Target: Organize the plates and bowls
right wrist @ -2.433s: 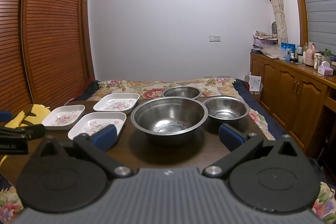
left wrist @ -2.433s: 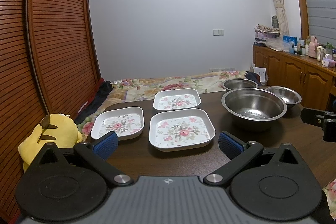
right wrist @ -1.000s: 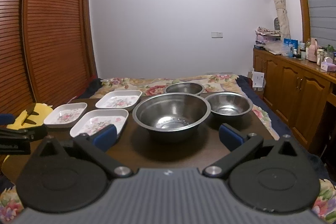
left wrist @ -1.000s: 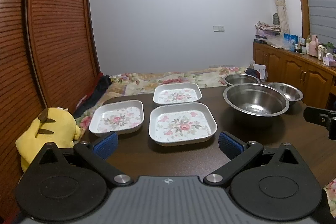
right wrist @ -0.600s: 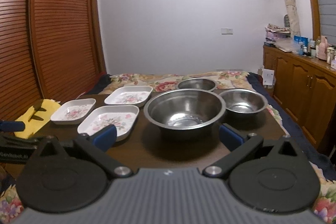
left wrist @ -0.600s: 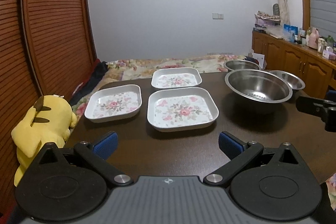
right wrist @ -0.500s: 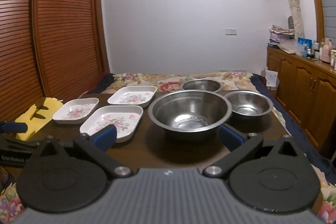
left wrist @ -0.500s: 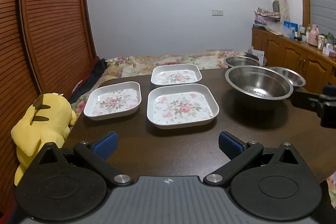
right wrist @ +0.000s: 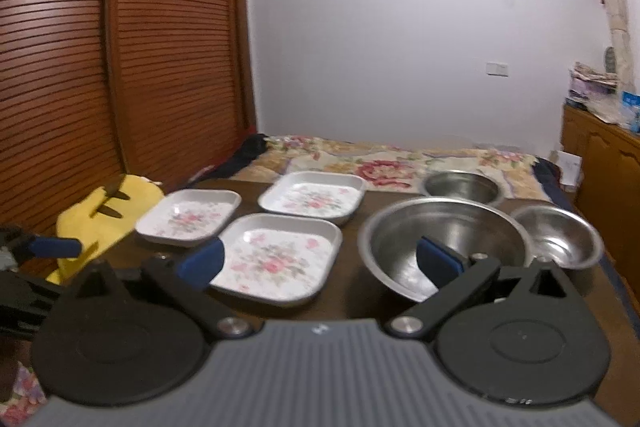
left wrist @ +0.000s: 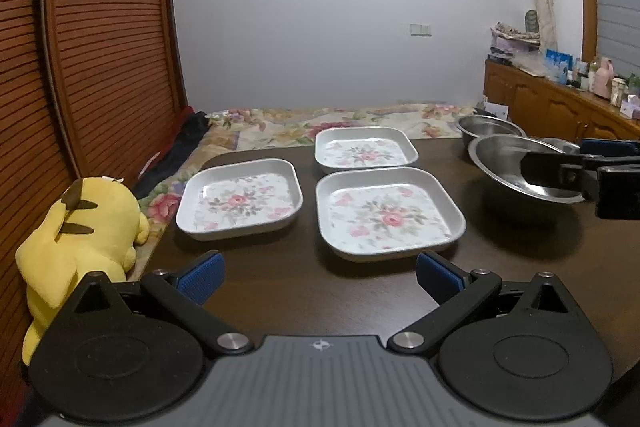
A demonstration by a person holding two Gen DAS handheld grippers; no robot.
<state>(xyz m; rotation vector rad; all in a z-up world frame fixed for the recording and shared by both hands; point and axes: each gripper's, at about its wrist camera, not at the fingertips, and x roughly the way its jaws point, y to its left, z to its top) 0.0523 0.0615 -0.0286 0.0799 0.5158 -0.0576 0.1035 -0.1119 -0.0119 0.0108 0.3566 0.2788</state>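
Three white square floral plates sit on the dark table: a near plate, a far plate and a left plate. To their right are three steel bowls: a large bowl, a far bowl and a small right bowl. My left gripper is open and empty, just short of the near plate. My right gripper is open and empty, over the table between the near plate and the large bowl. It also shows from the side in the left wrist view.
A yellow plush toy lies off the table's left edge. A bed with a floral cover lies beyond the table. Wooden louvred doors stand on the left, a wooden cabinet on the right.
Both grippers have moved forward toward the dishes. The right gripper has swung left, so the plates now sit nearer its centre. Both stay open.
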